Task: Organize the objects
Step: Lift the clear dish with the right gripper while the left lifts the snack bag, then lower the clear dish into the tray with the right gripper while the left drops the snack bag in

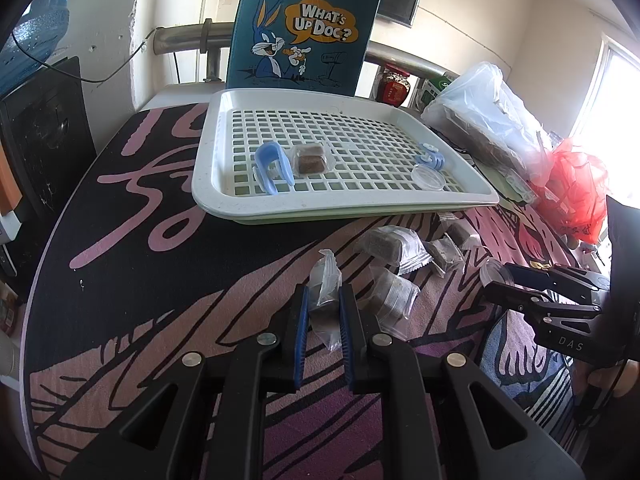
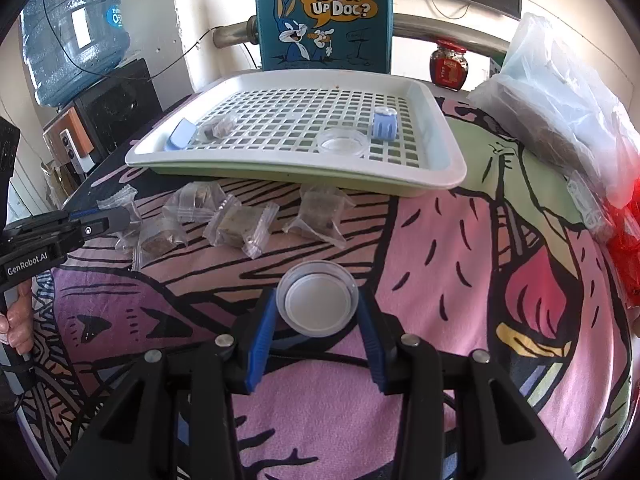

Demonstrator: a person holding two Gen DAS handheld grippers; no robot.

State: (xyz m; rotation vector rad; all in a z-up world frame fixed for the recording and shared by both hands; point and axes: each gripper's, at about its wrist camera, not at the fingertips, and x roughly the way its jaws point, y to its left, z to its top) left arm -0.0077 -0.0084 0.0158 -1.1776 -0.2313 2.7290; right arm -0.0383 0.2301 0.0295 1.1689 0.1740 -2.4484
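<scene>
Covering the table was a printed cloth (image 2: 440,248) in pink, black and pale green, soft and slightly napped, with a blue cartoon-rabbit bag (image 2: 320,16) standing at its far edge. Against that bag sat a white plastic tray with a perforated grid floor (image 1: 460,200), nested on a pale green one.

On the tray's grid lay a light-blue plastic clip (image 1: 274,164) and a clear packet holding two brown blocks (image 1: 310,158) toward its left edge, with a small blue comb-like piece (image 1: 430,156) and a shallow clear round dish (image 1: 427,176) toward its right front corner. This grouping suggested that like items were being collected by side.

Loose on the cloth, just before the tray's near edge, lay several crinkled clear packets of brown blocks (image 2: 236,224).

The left gripper (image 1: 324,308) had its blue ribbed pads pinching one such wrapped brown block (image 1: 325,284), the packet standing upright between them, apparently lifted for transfer to the tray.

The right gripper (image 2: 318,312) held a translucent round plastic lid (image 2: 318,300) across its diameter, jaws spread only to the rim's width, above the cloth well short of the tray. Gripping at the rim appeared to suit the lid's thin, rigid, smooth wall.
</scene>
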